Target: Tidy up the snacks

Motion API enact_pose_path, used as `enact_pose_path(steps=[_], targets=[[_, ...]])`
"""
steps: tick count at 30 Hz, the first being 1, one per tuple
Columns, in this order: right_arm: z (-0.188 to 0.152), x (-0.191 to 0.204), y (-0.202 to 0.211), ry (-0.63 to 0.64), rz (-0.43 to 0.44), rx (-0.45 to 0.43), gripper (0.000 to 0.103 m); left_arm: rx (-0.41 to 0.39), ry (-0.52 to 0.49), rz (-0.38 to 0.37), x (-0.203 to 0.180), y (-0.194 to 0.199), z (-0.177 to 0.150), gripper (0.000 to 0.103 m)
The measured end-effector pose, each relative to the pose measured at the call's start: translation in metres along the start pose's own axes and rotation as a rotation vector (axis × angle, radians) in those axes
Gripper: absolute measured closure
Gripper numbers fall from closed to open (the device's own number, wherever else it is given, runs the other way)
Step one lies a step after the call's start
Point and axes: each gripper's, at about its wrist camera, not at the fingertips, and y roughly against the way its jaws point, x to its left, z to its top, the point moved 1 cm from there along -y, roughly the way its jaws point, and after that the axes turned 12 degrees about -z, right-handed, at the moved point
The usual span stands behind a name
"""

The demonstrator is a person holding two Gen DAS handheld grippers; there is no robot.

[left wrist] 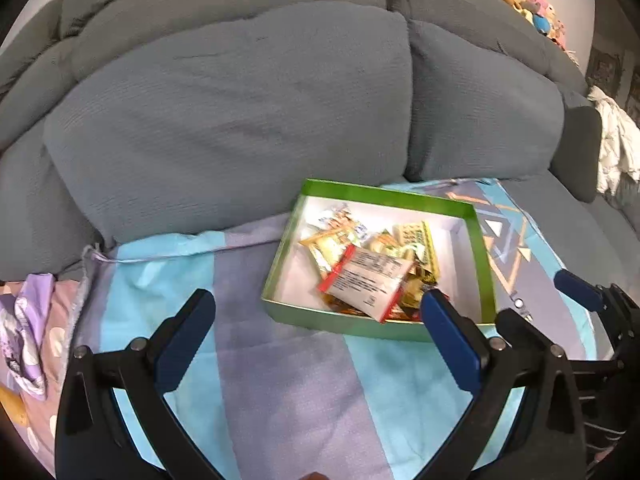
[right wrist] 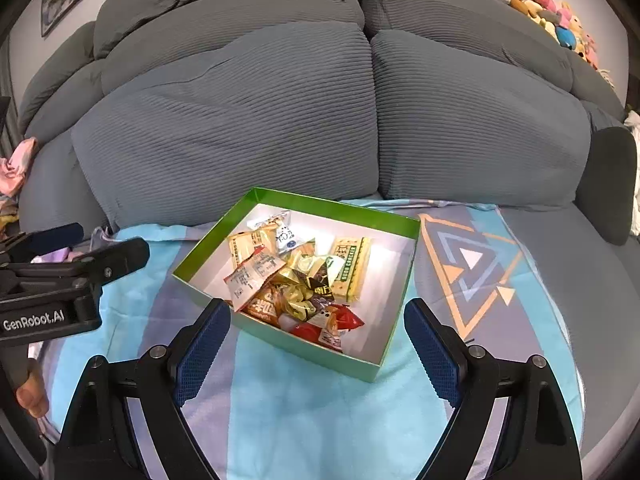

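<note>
Grey sofa cushions [right wrist: 248,120] fill the background, with a row of plush toys [right wrist: 560,16] along the sofa's top at the far right. On the seat lies a blue and lilac striped cloth [right wrist: 300,420], and on the cloth sits a shallow green box [right wrist: 332,204] with a white inside.

Snacks [right wrist: 296,280] are heaped in the box – gold, yellow, red and white wrappers, piled toward its near left corner. From the left wrist view a white packet with red edges [left wrist: 368,284] lies on top of the pile.

Both grippers hover over the cloth in front of the box, empty. The left gripper [left wrist: 316,312] has its jaws spread wide – nothing between them but cloth. The right gripper [right wrist: 316,320] is spread just as wide, the box's near edge showing between its fingers, untouched.
</note>
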Motion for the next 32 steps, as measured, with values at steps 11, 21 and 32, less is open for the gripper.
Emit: enact_pose_path(steps=[11,21,32], targets=[[0.001,-0.004,-0.003,-0.006,-0.017,0.011,0.014,0.019,-0.016,0.000,-0.008,-0.009,0.005,0.000],[0.004,-0.006,-0.005,-0.005,-0.015,0.007,0.014,0.030,-0.019,0.000,-0.011,-0.014,0.006,0.000],[0.006,-0.006,-0.006,-0.011,-0.013,0.007,0.014,0.022,-0.020,0.002,-0.012,-0.018,0.011,0.000]])
